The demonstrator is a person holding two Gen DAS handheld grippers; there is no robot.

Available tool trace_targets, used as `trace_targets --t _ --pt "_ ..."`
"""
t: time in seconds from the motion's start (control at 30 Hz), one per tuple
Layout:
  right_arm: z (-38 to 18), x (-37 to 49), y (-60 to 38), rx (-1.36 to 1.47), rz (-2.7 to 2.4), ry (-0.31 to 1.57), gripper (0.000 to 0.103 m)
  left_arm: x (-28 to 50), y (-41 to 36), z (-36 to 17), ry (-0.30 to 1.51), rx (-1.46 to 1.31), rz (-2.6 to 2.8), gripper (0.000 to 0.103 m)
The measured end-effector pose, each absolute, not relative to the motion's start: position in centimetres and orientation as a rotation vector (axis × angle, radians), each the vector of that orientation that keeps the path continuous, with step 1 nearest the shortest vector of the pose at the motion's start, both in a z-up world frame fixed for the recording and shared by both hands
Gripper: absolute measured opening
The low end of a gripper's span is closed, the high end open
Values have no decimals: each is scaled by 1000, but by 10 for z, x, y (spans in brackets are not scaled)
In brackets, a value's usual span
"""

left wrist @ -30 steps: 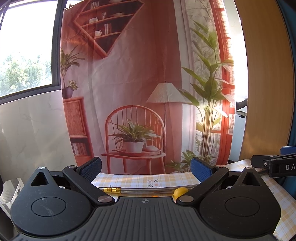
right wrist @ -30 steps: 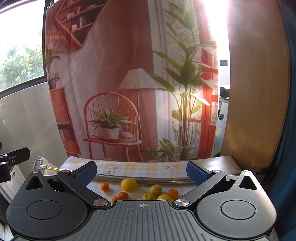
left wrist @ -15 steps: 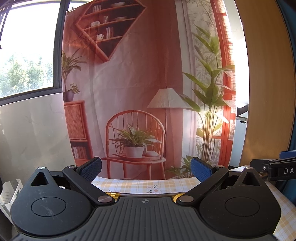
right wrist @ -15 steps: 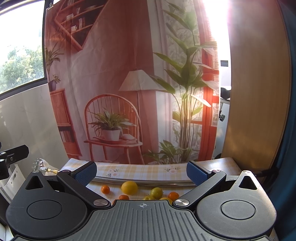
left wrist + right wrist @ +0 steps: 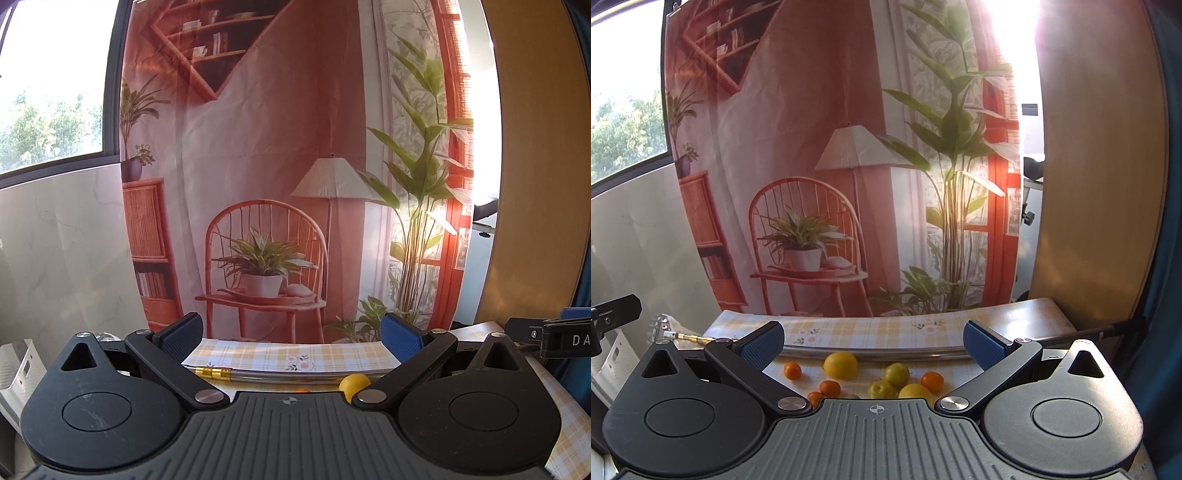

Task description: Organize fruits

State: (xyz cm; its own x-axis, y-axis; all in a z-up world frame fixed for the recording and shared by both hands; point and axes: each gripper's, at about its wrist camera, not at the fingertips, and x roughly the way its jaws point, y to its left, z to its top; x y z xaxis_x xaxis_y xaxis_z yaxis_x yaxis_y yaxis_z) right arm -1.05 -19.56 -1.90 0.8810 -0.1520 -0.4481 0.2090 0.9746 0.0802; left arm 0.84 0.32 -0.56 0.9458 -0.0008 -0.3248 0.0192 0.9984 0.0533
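Note:
In the right wrist view several fruits lie on the yellow checked tablecloth [image 5: 871, 328]: a large lemon [image 5: 840, 365], small oranges [image 5: 792, 370] [image 5: 931, 381], green plums [image 5: 896, 374] and another yellow fruit [image 5: 915, 390]. My right gripper [image 5: 873, 341] hovers open above and behind them, holding nothing. In the left wrist view my left gripper [image 5: 291, 334] is open and empty; only one yellow fruit [image 5: 354, 382] peeks over the gripper body, by the right finger. The rest of the fruit is hidden there.
A metal rod [image 5: 879, 350] lies across the cloth behind the fruit, its brass end [image 5: 212, 371] at the left. A printed backdrop [image 5: 266, 166] hangs at the table's far edge. A white bin [image 5: 16, 373] stands at the left, a wooden panel [image 5: 1097, 166] at the right.
Both views first tilted up and then back down: the fruit slid lower and now shows more fully again. Both grippers stayed open.

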Motion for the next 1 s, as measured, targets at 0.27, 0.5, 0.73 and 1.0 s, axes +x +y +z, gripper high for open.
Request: trace_targets --t 0.27,0.5,0.73,1.0 --pt "-25 -10 -195 131 -189 474 103 10 0 -7 349 60 -10 103" --pt "-31 -11 -197 135 -195 474 103 16 1 -11 363 55 -18 103" --pt "-53 -2 -214 179 -198 491 103 41 15 -33 417 73 8 103" --pt "-93 20 -235 232 -220 549 103 75 34 -60 473 94 46 103"
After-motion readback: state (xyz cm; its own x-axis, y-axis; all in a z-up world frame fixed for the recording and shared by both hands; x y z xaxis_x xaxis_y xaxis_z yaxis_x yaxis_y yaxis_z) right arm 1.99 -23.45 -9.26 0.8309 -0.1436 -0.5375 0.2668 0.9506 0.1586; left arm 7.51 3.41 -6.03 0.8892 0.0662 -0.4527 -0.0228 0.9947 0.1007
